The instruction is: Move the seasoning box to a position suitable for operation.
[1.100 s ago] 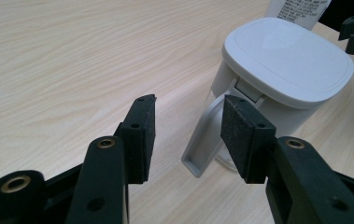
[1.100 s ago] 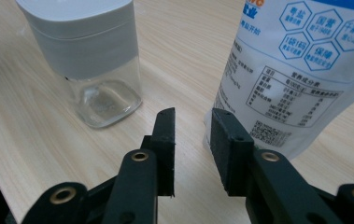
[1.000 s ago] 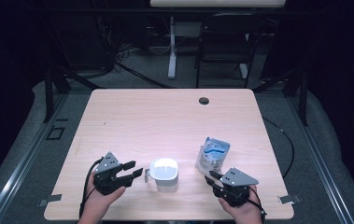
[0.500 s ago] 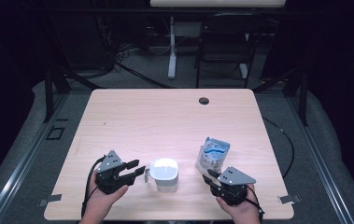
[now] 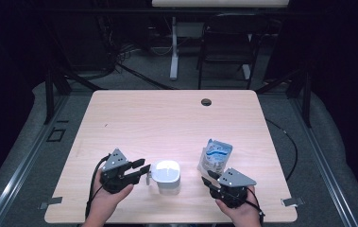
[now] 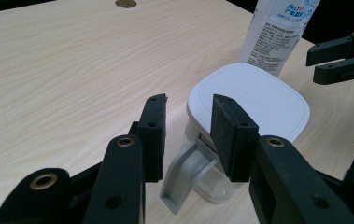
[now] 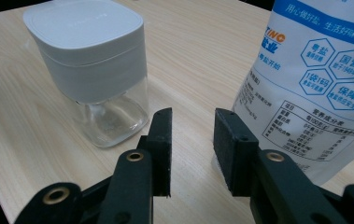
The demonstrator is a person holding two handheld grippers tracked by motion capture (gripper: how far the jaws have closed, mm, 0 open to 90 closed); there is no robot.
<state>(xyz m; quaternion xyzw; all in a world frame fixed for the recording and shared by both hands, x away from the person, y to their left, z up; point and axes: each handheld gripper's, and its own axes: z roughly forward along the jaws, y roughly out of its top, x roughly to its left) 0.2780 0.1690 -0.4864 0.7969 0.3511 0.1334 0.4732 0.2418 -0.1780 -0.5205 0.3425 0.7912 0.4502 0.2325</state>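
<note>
A white square-lidded container (image 5: 167,175) with a clear base stands near the table's front edge. Its grey side handle (image 6: 186,172) points toward my left gripper (image 5: 144,171). That gripper's jaws have just been closing. The handle lies low in the gap between them, and the pads (image 6: 153,130) do not press on it. A blue and white pouch (image 5: 215,156) stands upright to the right. My right gripper (image 5: 208,178) sits just in front of the pouch (image 7: 315,79), and its jaws have just been opening with nothing between them.
The light wood table (image 5: 167,118) has a round cable hole (image 5: 206,101) near its far edge. Beyond it stand dark chairs and desk legs. Metal brackets (image 5: 292,202) sit at the front corners.
My left gripper's jaws have narrowed beside the container's handle and the hand has lifted slightly. The right gripper stays in place with its jaws a little wider.
</note>
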